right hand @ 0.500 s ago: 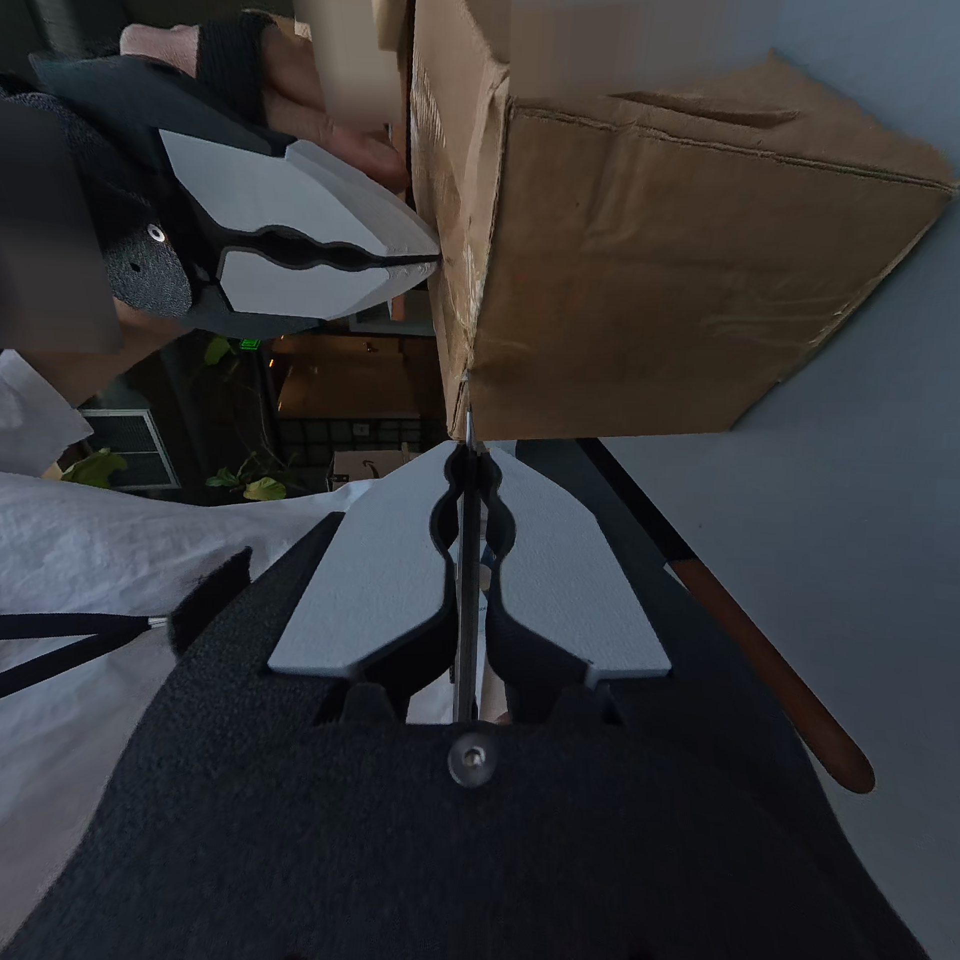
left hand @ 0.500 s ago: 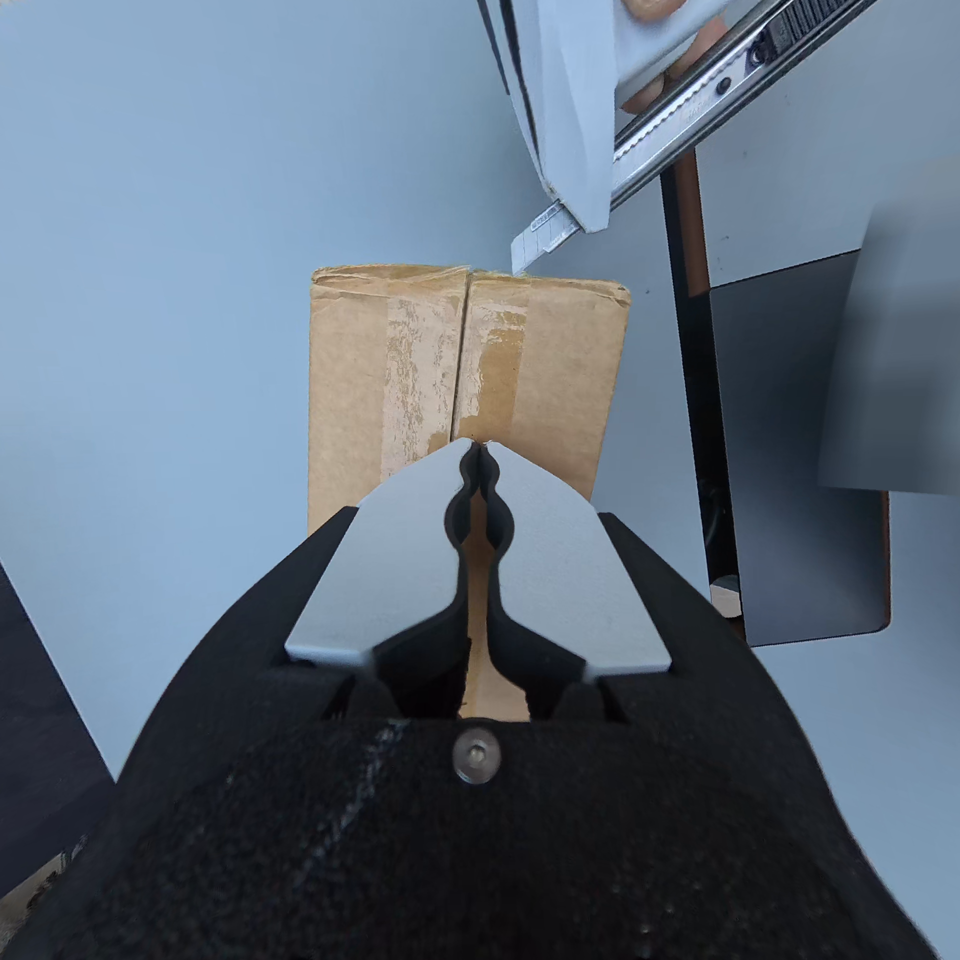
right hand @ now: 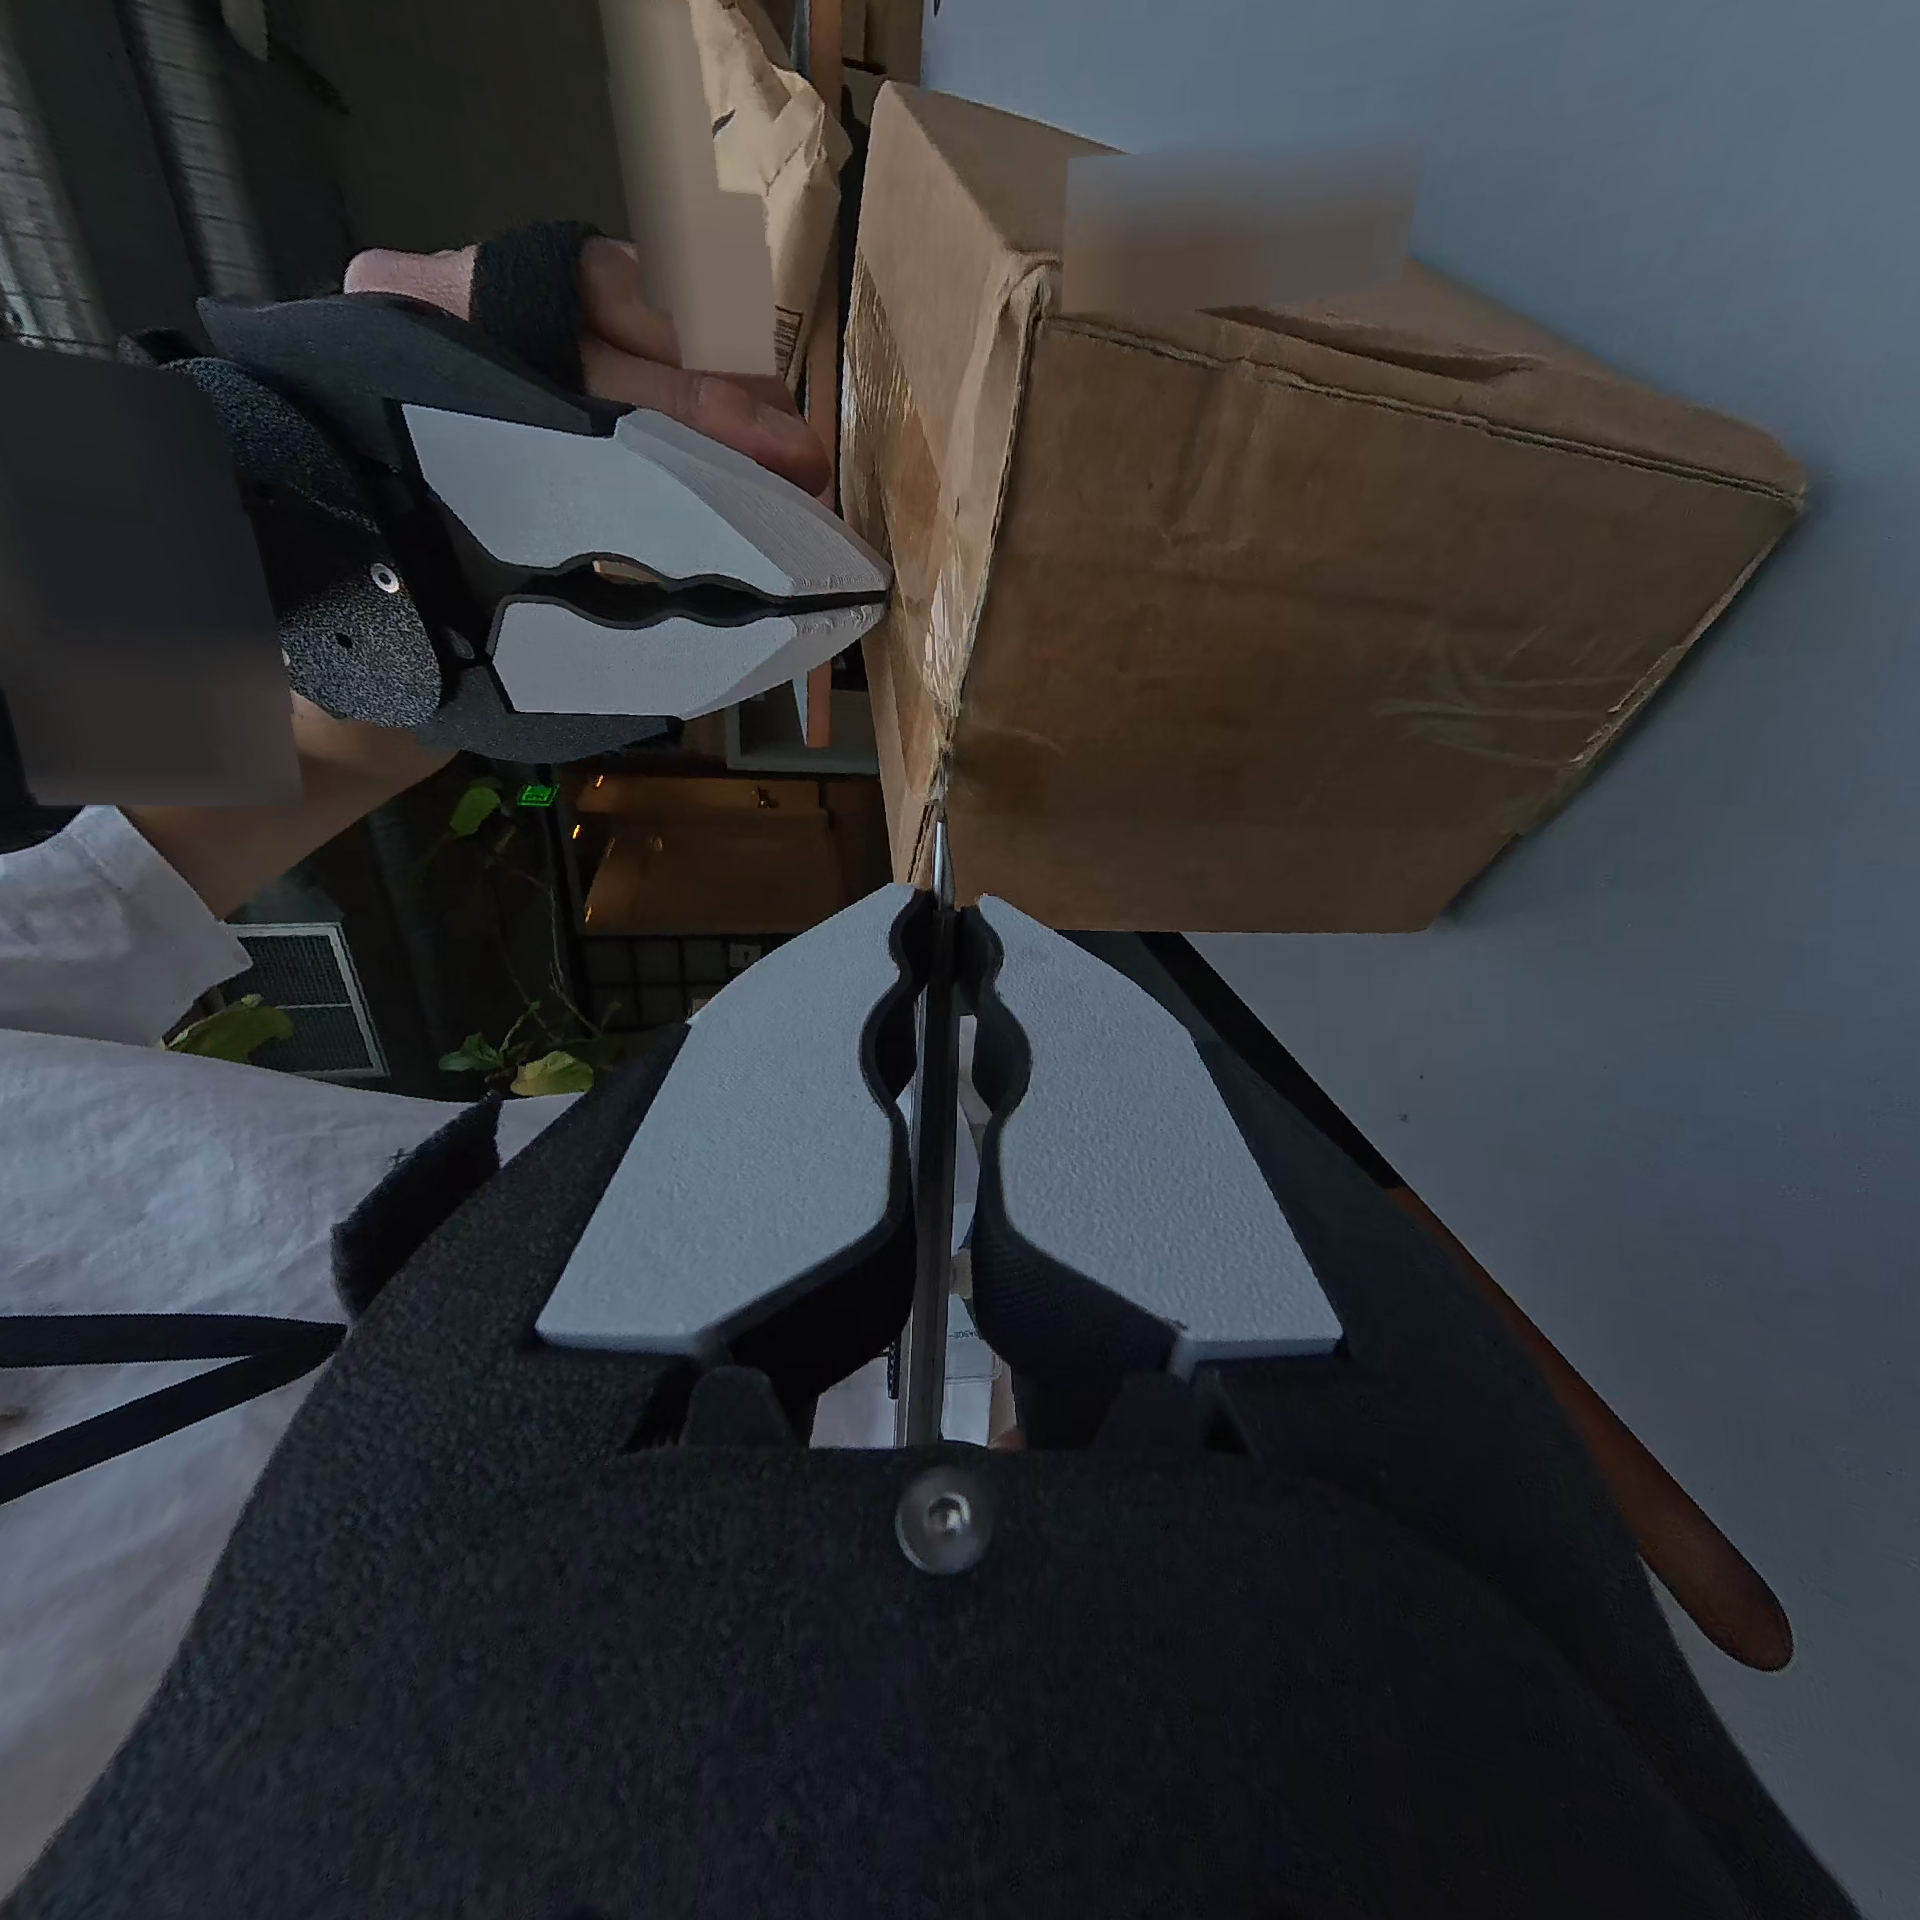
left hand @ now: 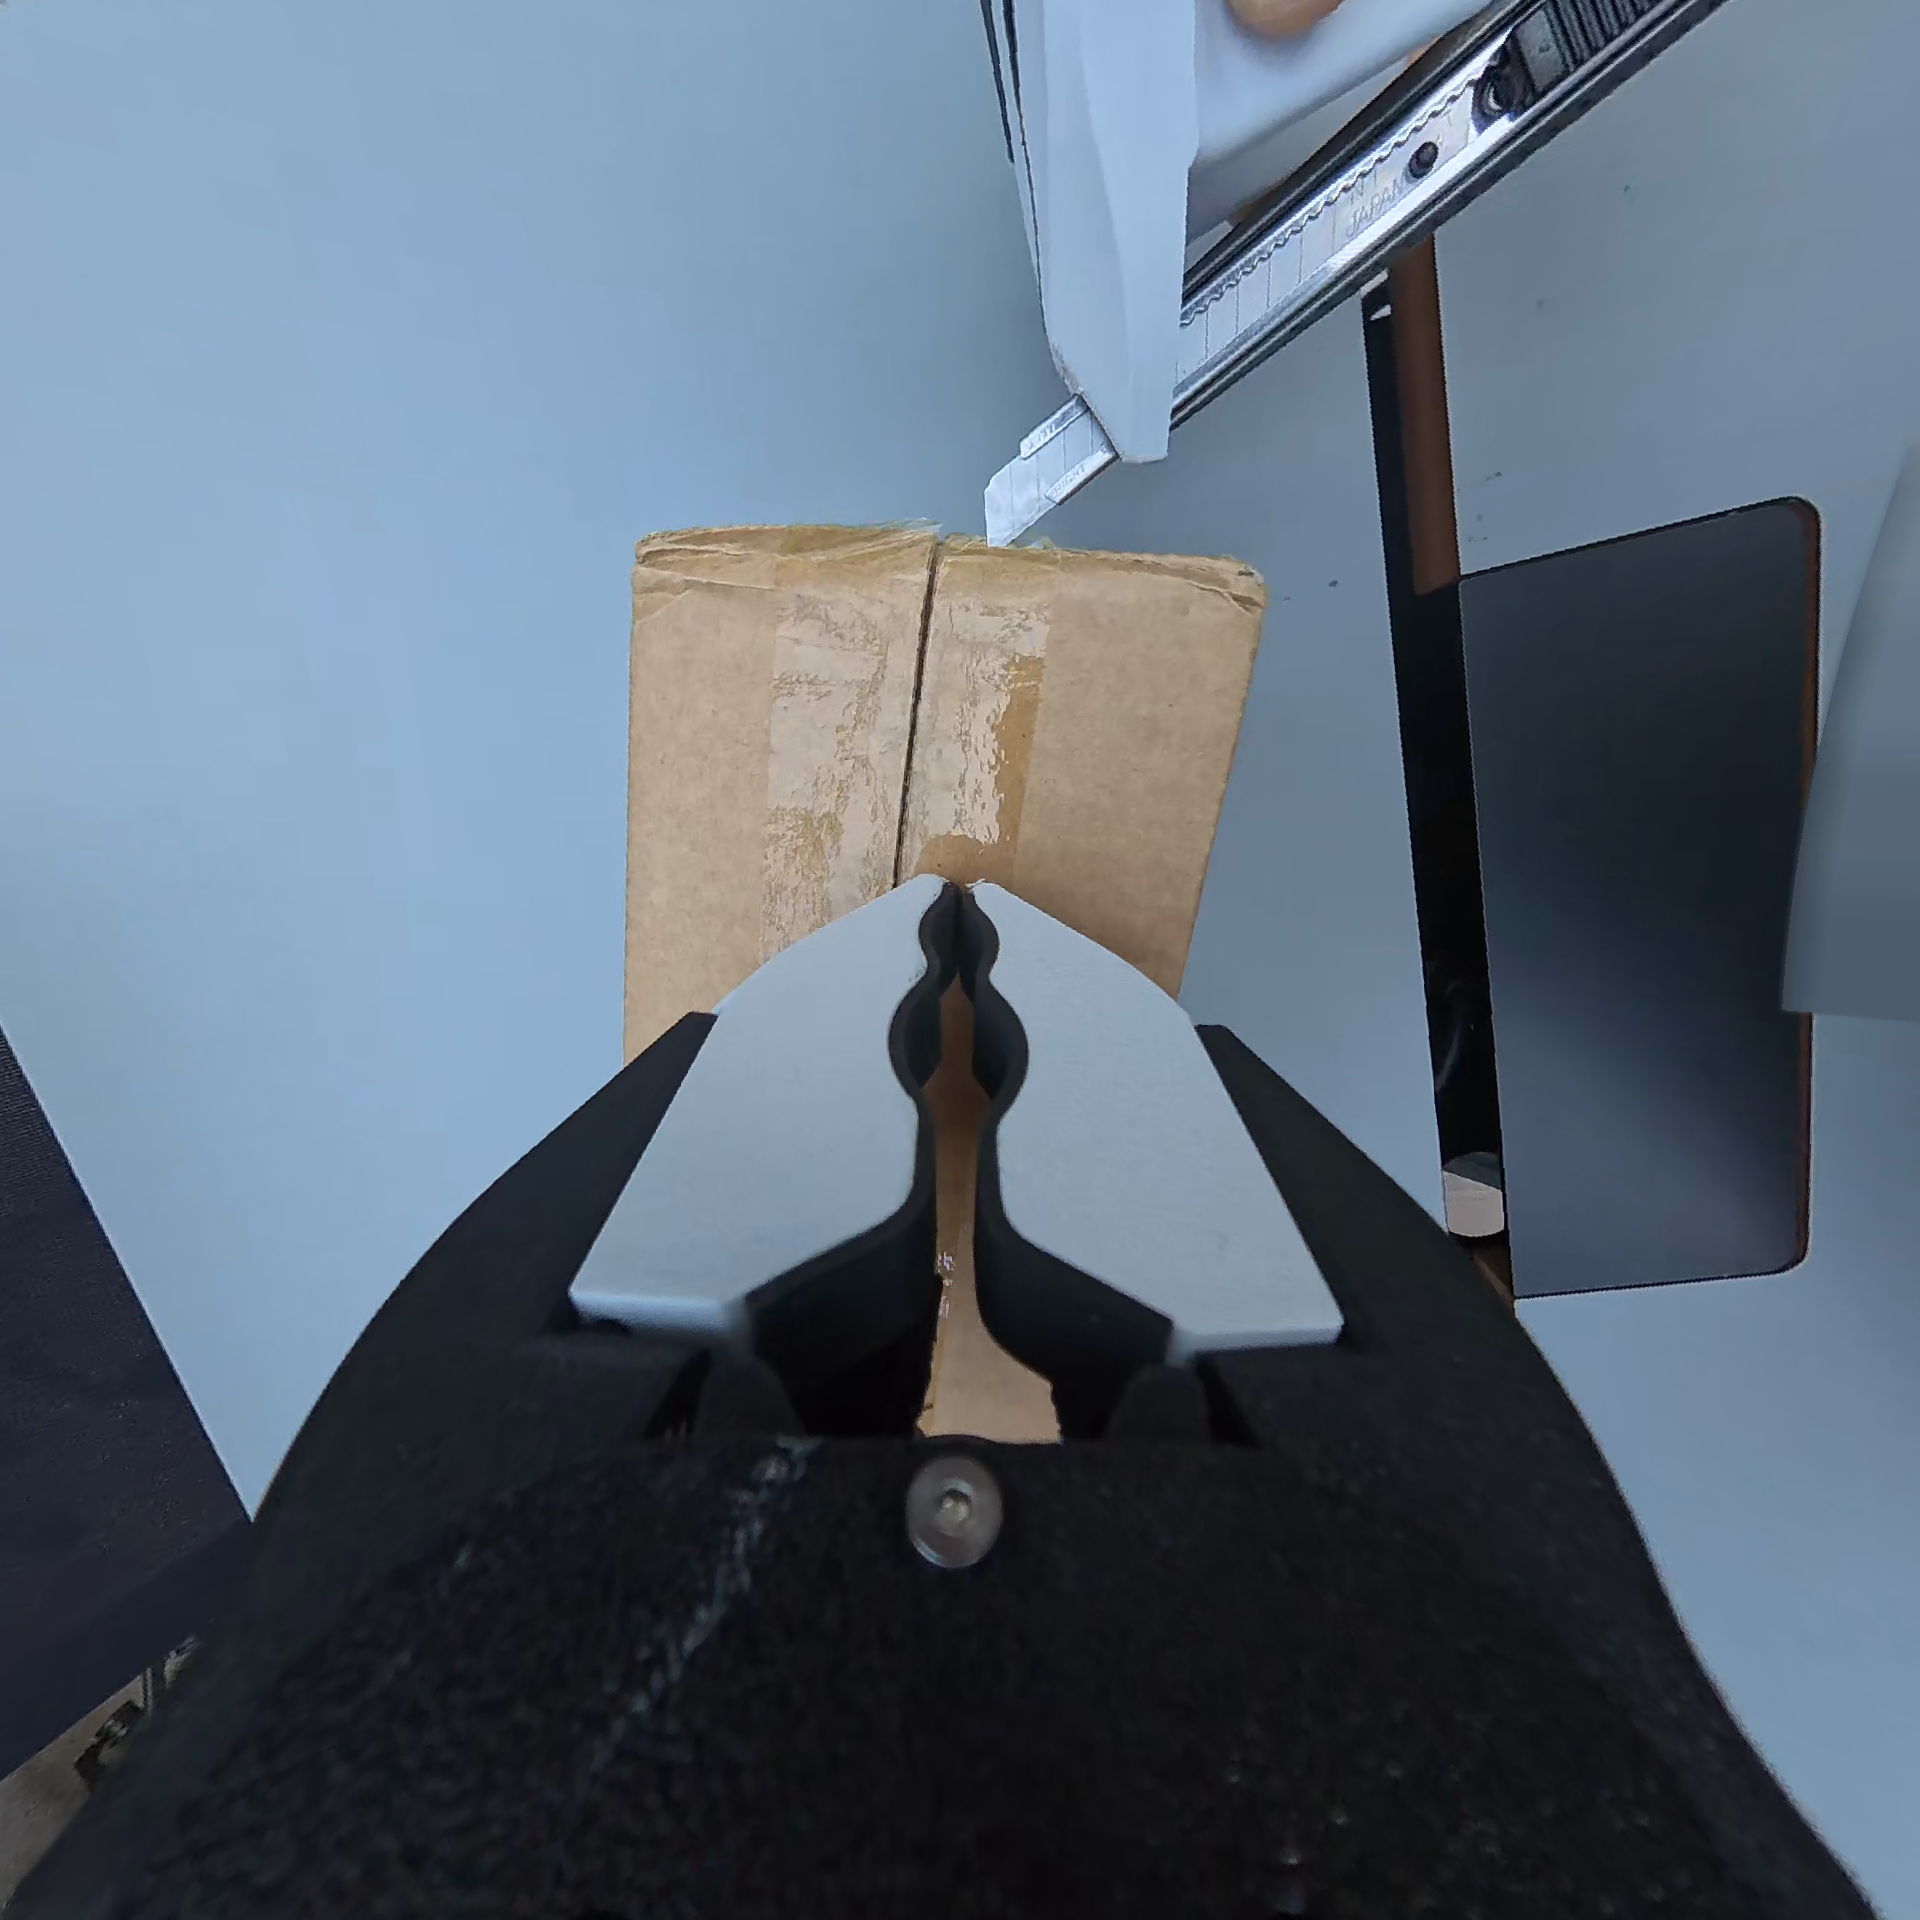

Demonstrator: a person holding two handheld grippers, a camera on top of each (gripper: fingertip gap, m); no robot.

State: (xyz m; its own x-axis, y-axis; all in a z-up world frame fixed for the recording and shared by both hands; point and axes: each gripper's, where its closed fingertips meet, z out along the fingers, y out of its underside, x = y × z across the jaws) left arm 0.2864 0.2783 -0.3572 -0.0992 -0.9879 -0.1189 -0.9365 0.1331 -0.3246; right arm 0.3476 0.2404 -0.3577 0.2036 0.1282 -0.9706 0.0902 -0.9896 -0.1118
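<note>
A taped brown cardboard box (left hand: 1049, 727) stands on the pale blue table (left hand: 312, 520). My left gripper (left hand: 961, 891) is shut and empty, its tips pressed on the box top at the near end of the taped centre seam. My right gripper (right hand: 943, 904) is shut on a metal utility knife (right hand: 928, 1195) seen edge-on. The knife's blade (left hand: 1039, 483) touches the far top edge of the box just right of the seam. In the right wrist view the blade tip meets the box (right hand: 1351, 623) at its corner edge, and the left gripper (right hand: 873, 603) rests against the box top.
A dark grey rounded panel (left hand: 1631, 894) lies to the right of the box beside a wooden strip (left hand: 1413, 416). A black chair (left hand: 83, 1351) is at the lower left. A person's hand (right hand: 707, 395) holds the left gripper. A paper bag (right hand: 769, 125) hangs behind. The grippers' ends are close to 8 centimetres from one another.
The knife blade has shifted slightly left toward the seam at the box's far edge. The right wrist view has drawn back a little. The left gripper stays pressed on the box.
</note>
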